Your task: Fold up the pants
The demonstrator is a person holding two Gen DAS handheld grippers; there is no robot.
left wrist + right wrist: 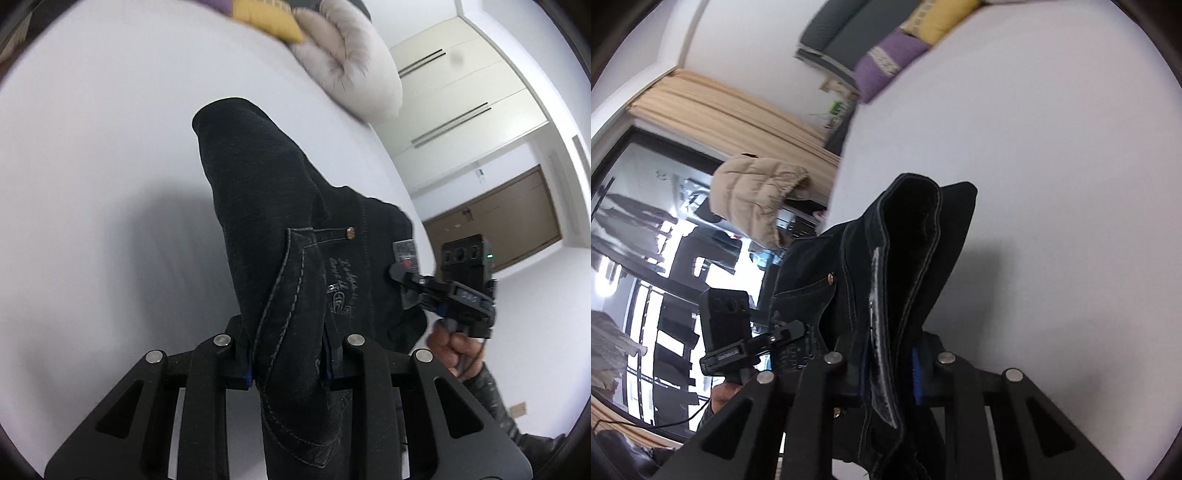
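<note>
Dark denim pants [280, 229] hang lifted above a white bed [92, 166], held at the waistband by both grippers. My left gripper [290, 363] is shut on the pants near a back pocket. My right gripper [892, 373] is shut on the waistband edge of the pants [912, 258]. The right gripper also shows in the left wrist view [402, 273], clamped on the far side of the waistband. The left gripper shows in the right wrist view [798, 328], clamped on the denim. The pant legs hang down out of sight.
A beige puffy jacket [351, 62] and yellow and purple cushions [897, 59] lie at the bed's far end. White wardrobe doors [461, 92] and a brown door [517, 218] stand beyond the bed. A window with tan curtains [713, 110] is on the other side.
</note>
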